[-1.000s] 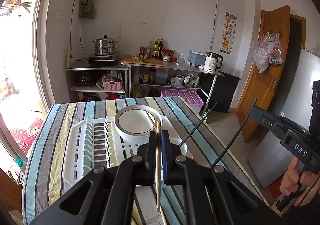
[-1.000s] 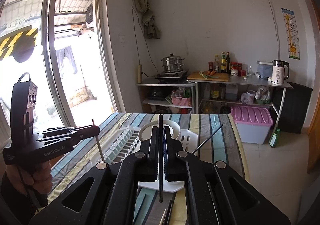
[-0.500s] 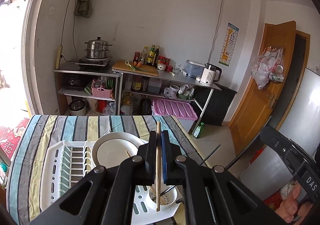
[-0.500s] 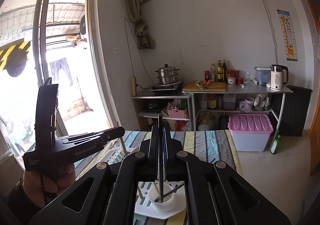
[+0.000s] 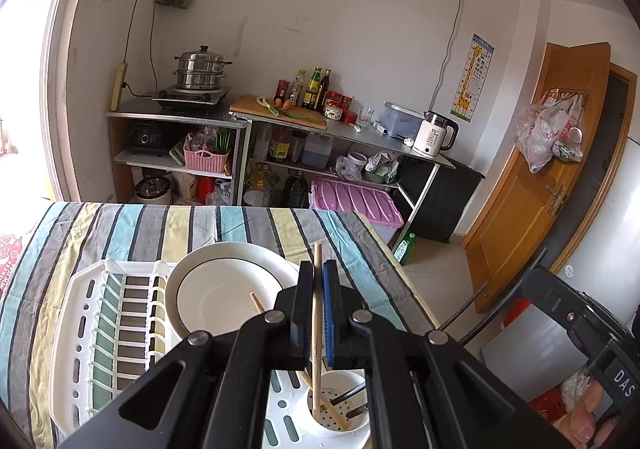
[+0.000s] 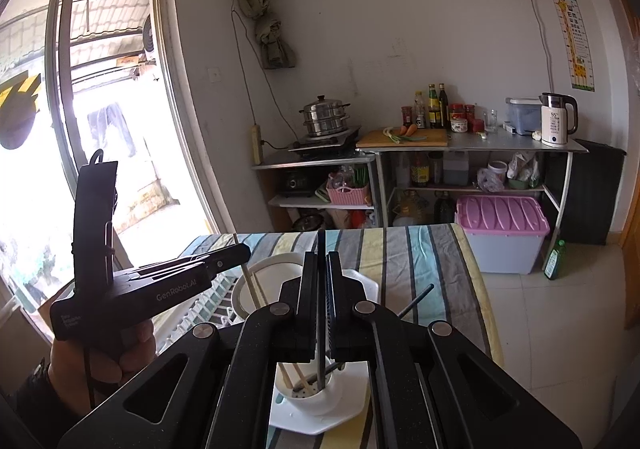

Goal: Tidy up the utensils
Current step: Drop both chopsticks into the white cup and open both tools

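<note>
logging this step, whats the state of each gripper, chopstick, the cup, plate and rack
left gripper: shut on the wooden chopstick
wooden chopstick: upright, lower end in the utensil cup
right gripper: shut on the dark chopstick
dark chopstick: upright, tip in the cup
utensil cup: upright on the rack, holds several chopsticks
plate: leaning in the dish rack
dish rack: slots otherwise empty

White rack (image 5: pixel 80 329), striped blue-yellow-grey tablecloth (image 5: pixel 160 225).

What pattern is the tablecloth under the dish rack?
Striped tablecloth: blue, grey, yellow and white bands, clearest in the left wrist view.
</note>
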{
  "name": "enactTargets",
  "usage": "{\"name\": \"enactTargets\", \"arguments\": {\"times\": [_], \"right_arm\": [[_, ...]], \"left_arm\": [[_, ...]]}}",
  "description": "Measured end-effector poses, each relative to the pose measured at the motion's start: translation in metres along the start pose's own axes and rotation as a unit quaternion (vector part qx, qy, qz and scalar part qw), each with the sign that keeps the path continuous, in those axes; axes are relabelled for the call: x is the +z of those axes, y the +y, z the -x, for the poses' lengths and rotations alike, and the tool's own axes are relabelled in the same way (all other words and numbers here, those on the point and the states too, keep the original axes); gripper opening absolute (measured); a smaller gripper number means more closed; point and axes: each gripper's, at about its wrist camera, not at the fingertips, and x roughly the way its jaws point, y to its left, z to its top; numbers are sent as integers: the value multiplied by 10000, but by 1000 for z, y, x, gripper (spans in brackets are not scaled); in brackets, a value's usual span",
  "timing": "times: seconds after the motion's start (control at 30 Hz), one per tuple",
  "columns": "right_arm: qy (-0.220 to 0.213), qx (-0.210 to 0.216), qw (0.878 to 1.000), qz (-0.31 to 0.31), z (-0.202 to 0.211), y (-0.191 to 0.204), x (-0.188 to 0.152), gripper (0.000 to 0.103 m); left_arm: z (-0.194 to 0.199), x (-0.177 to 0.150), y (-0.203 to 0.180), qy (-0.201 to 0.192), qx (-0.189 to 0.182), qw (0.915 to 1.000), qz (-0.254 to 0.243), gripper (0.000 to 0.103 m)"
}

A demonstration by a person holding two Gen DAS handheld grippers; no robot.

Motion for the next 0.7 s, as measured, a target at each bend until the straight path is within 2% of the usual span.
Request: {"name": "enactTargets", "arguments": {"times": [0.43,0.7], "right_arm": [[212,-229,9994,-153,-11,-25,-9,4],[326,-371,9985,-242,-7,-37,-14,5]], "left_arm": [[-24,-21,12,335,261,9991,25,6],[-21,-26,15,360,408,9985,-30,8]]}}
